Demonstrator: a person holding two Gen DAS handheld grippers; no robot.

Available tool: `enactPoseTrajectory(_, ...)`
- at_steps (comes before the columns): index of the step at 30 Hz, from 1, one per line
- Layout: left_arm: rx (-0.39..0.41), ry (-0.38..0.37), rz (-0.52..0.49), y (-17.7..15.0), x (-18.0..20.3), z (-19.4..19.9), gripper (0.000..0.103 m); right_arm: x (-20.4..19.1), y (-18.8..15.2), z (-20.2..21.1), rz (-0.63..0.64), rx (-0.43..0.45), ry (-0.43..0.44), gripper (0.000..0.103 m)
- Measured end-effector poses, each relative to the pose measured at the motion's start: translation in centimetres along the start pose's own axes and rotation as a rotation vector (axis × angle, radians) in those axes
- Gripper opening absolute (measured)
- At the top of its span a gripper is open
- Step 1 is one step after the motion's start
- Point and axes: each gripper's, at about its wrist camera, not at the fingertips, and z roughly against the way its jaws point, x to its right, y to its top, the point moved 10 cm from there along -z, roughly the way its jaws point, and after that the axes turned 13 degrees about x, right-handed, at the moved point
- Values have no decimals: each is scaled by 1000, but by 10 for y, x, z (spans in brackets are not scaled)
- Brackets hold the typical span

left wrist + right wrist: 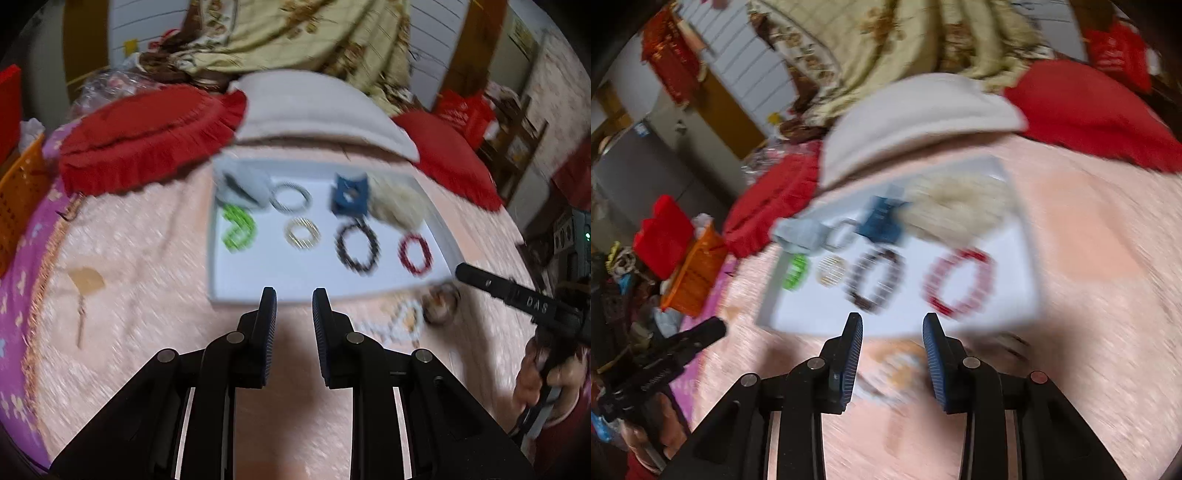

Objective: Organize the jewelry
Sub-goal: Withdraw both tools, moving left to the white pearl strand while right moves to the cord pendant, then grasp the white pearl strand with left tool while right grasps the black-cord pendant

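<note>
A white tray (258,273) lies on the pink bedspread and holds several bracelets: green (238,229), gold (303,233), dark beaded (357,248), red (415,254) and silver (290,196), plus a blue box (350,195) and a grey pouch (243,184). A pale bead bracelet (400,321) and a brown bracelet (441,303) lie on the bedspread in front of the tray. My left gripper (294,297) is open and empty just before the tray's near edge. My right gripper (892,321) is open and empty, above a blurred pale and orange bracelet (901,363). The tray (827,314) shows blurred in the right wrist view.
Red cushions (147,133) and a beige pillow (314,107) lie behind the tray. An orange basket (18,199) stands at the bed's left edge. A cream fluffy item (397,203) sits in the tray's far right corner. The right gripper's body (517,299) shows at right.
</note>
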Motion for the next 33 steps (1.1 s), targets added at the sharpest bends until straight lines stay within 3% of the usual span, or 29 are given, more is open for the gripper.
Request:
enactPoseTrajectory(4, -76, -33, 9, -30, 23, -16, 19, 56, -22, 15, -77, -9, -87, 32)
enactPoseTrajectory(8, -125, -57, 16, -48, 43, -35, 19, 78, -32, 23, -77, 4, -124, 32)
enactPoseTrajectory(20, -166, -40, -70, -60, 59, -82, 19, 69, -38, -4, 14, 0, -129, 32)
enactPoseTrajectory(27, -133, -30, -105, -60, 66, -86, 19, 58, -32, -20, 92, 35, -181, 32)
enactPoseTrajectory(30, -142, -23, -158, -67, 75, -81, 9, 60, -30, -24, 86, 51, -219, 19)
enactPoseTrajectory(32, -156, -49, -166, -72, 80, -75, 8, 60, -31, -24, 60, 45, -205, 8)
enactPoseTrajectory(33, -163, -61, -160, -74, 82, -73, 8, 59, -32, -23, 49, 42, -195, 7)
